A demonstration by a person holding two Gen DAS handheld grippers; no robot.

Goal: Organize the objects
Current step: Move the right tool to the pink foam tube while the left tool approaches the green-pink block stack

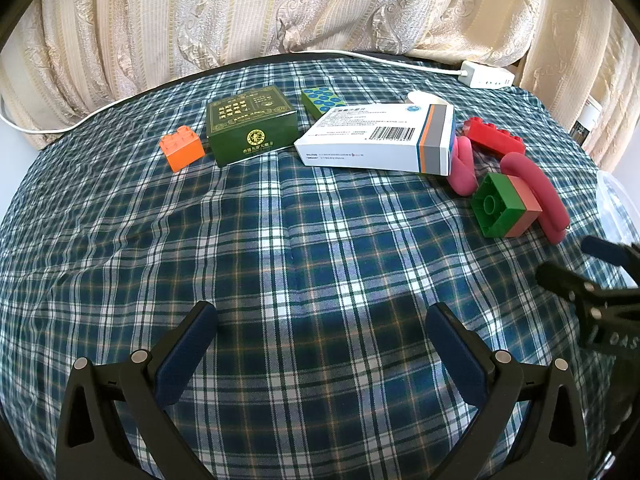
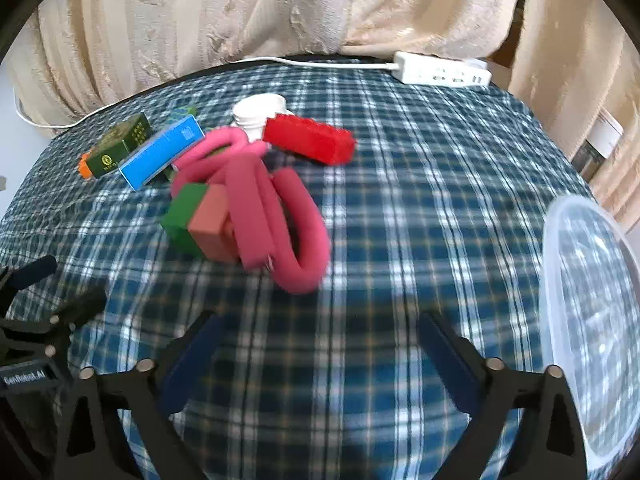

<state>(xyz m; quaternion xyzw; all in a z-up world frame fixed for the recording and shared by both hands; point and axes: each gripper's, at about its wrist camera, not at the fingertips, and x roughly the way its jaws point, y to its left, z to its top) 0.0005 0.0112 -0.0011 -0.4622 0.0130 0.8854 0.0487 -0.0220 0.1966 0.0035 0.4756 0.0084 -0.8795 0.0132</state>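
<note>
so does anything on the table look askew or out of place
The white medicine box sits tilted, one end propped on the pink foam loops. The green-and-pink block stack lies tipped on its side, hollow underside showing. Nothing looks spilled or damaged.

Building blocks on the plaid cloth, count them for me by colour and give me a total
Orange block: 1
Red block: 1
Green block with blue studs: 1
Green and pink joined block: 1
Total: 4 blocks
</note>
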